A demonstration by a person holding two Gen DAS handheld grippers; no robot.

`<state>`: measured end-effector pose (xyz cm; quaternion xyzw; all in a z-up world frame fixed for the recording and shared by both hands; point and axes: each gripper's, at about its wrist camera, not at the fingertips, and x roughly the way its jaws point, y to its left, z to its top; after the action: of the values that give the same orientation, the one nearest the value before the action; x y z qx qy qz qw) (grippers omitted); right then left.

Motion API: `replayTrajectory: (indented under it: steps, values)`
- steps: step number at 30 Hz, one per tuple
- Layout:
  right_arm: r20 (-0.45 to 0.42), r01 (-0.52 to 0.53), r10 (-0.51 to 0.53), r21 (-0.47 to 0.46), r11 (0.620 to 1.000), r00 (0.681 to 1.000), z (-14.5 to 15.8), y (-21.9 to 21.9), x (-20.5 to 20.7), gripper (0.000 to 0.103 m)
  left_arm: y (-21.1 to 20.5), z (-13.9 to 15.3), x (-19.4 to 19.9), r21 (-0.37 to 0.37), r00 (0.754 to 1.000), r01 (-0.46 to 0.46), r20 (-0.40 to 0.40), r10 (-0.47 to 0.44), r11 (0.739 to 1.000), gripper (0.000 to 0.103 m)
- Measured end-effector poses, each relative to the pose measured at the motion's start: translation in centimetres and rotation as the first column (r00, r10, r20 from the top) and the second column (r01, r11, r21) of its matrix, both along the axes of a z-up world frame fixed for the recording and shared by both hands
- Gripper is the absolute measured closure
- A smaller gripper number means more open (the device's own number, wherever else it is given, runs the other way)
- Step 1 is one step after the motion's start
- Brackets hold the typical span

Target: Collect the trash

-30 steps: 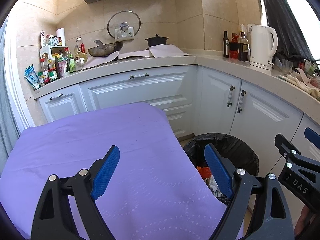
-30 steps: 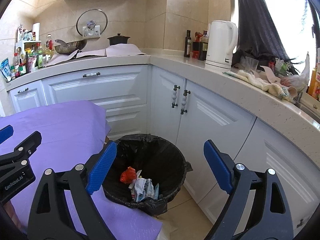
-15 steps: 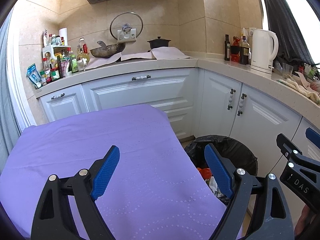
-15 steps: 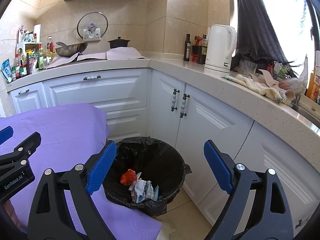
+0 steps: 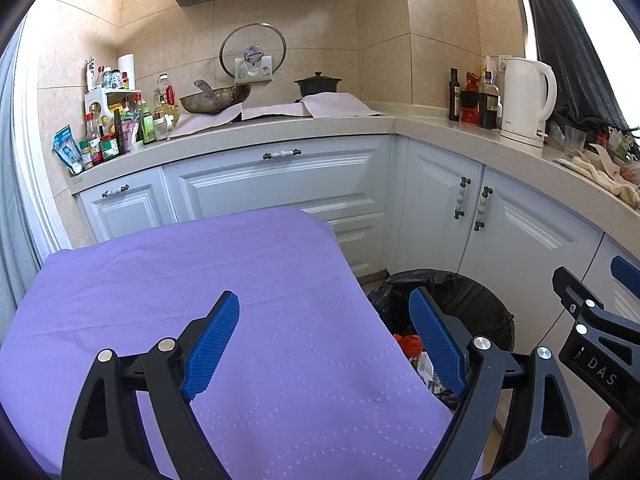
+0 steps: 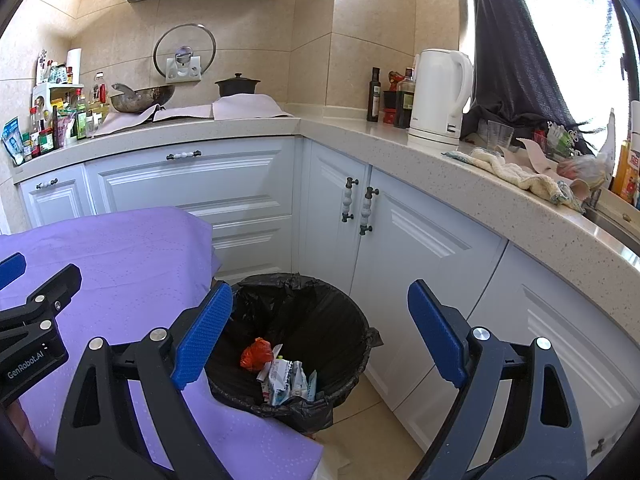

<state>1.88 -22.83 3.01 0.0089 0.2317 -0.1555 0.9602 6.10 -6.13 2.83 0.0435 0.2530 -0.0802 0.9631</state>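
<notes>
Trash: a red wad point(image 6: 256, 354) and pale wrappers point(image 6: 286, 378) lie at the bottom of the bin point(image 6: 352, 312), touching one another.
Bin: round, lined with a black bag, on the floor just beside the table point(image 6: 120, 248) edge and close to the corner cabinets point(image 6: 420, 248).
Right gripper point(image 6: 320, 334): fingers spread wide, nothing between them; it hangs above the bin, the trash below and between the blue pads point(image 6: 202, 338), well apart from them.
Left gripper point(image 5: 324, 344): fingers also spread wide and bare; the left pad point(image 5: 212, 346) is over the cloth, the right pad over the bin's near rim. In this view the bin point(image 5: 480, 300) shows only partly, with a bit of red trash point(image 5: 408, 344) beside the right pad.
Surface: the table is covered with a purple cloth with a dotted pattern.
Room: an L-shaped counter point(image 6: 400, 152) over white cabinets; a wok point(image 6: 140, 98), a black pot point(image 6: 237, 85) and a glass lid point(image 6: 185, 53) on the wall at the back; bottles point(image 6: 60, 120) at left; a white kettle point(image 6: 438, 96) and a rumpled towel point(image 6: 516, 176) at right; a dark curtain point(image 6: 516, 40) by the window.
Change: both views sit slightly lower and the counter looks a touch nearer than a second ago; the trash and the bin lie as before, and both grippers stay released.
</notes>
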Motion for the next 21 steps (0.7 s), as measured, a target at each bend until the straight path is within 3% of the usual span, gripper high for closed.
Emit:
replayTrajectory:
  steps: [21]
  values:
    - [0.001, 0.0, 0.0, -0.001, 1.0, 1.0, 0.02, 0.01, -0.04, 0.016, 0.28, 0.06, -0.07, -0.003, 1.0, 0.002, -0.003, -0.002, 1.0, 0.019]
